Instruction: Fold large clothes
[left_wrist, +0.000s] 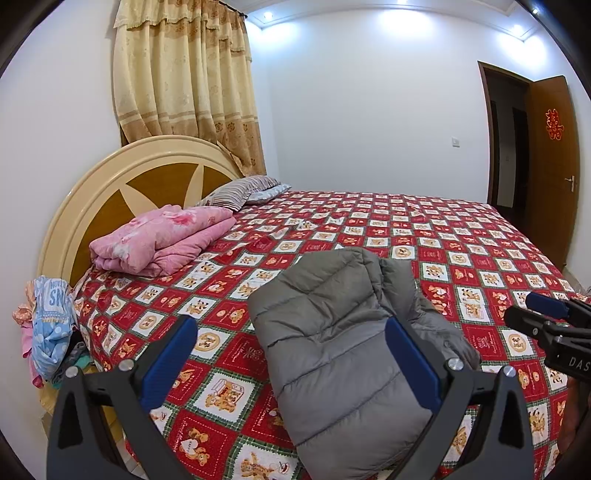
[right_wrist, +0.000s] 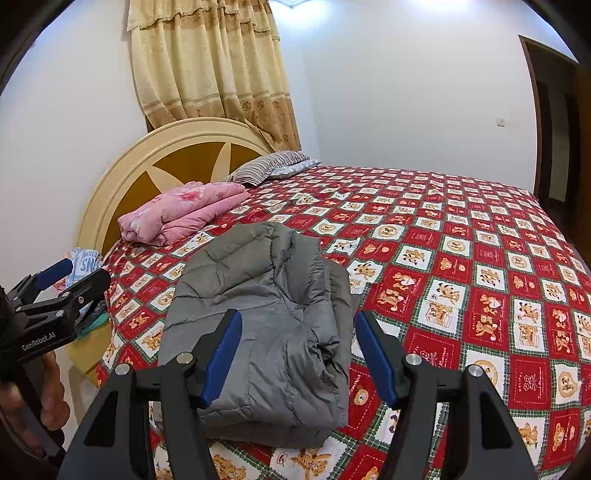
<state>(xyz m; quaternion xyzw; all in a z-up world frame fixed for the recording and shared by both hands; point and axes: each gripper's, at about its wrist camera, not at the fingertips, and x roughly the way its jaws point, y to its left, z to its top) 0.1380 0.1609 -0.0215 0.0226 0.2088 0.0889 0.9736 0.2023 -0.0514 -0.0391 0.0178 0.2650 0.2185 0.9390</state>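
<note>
A grey quilted puffer jacket (left_wrist: 343, 332) lies folded into a compact bundle near the front edge of the bed; it also shows in the right wrist view (right_wrist: 266, 317). My left gripper (left_wrist: 291, 354) is open and empty, held above the bed with the jacket's left part between its blue pads. My right gripper (right_wrist: 297, 354) is open and empty, hovering over the jacket's near end. Each gripper shows at the edge of the other's view: the right gripper (left_wrist: 554, 317) at right, the left gripper (right_wrist: 70, 277) at left.
The bed has a red teddy-bear patterned cover (left_wrist: 461, 258). A folded pink quilt (left_wrist: 162, 240) and striped pillows (left_wrist: 240, 194) lie by the round headboard (left_wrist: 110, 192). A heap of clothes (left_wrist: 51, 328) sits beside the bed at left. A brown door (left_wrist: 550, 166) stands open at right.
</note>
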